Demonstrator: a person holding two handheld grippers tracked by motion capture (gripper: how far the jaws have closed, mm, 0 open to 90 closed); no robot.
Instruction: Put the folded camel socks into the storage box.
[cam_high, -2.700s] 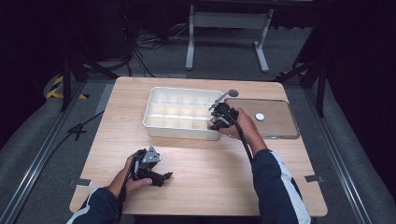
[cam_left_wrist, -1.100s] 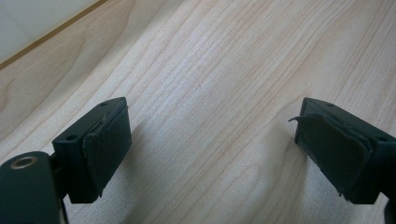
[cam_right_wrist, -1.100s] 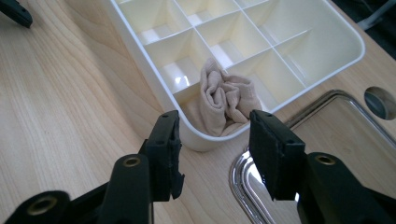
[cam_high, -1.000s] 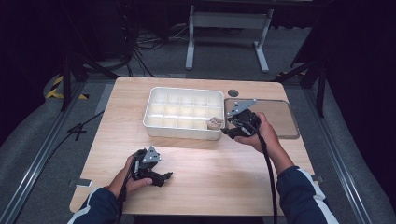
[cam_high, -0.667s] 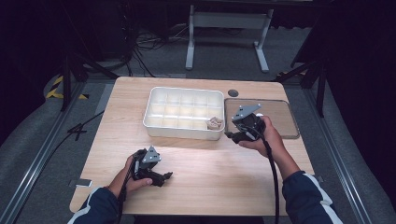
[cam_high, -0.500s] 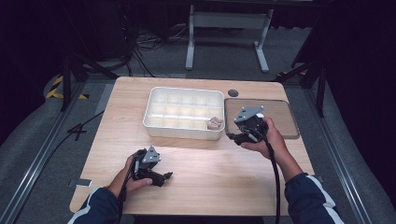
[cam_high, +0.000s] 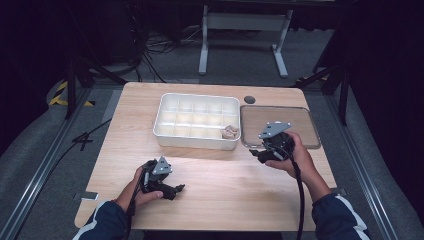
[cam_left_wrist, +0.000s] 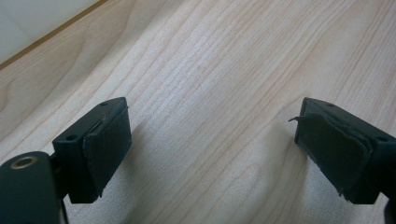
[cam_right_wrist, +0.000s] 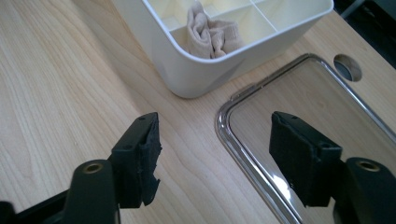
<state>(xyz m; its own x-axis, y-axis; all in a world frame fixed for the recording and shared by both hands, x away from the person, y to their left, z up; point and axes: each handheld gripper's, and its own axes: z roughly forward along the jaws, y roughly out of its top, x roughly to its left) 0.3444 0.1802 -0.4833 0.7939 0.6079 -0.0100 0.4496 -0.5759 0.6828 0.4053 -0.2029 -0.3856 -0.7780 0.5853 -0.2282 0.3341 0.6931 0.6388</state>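
Since the earliest frame, the right gripper (cam_high: 256, 152) has come away from the far right corner of the tray (cam_high: 197, 141), where it hung over the cells, and now sits beside the tray's near right corner, at the near left edge of the lid (cam_high: 312, 127). Its jaws have just been opening and stand well apart with nothing between them. The sock (cam_high: 230, 132), a small beige bundle, lies in the tray's near right cell, so the drop looks done and the hand seems to be clearing off.

Working from big to small: the table (cam_high: 220, 200) is bare wood over most of its near half. On it the white tray, split into a grid of cells, sits toward the far side; all cells but the sock's look empty. Just right of it lies the clear lid, flat, its left rim close to the tray wall, likely parked there to keep the cells open for filling. A dark round hole (cam_high: 249, 99) in the tabletop shows beyond the lid's far left corner.

Down at the near left, the left gripper (cam_high: 181, 188) rests low over bare wood, jaws apart and empty, well away from the tray, apparently idle.

Nothing blocks the tray; the lid rim lies under the right gripper.
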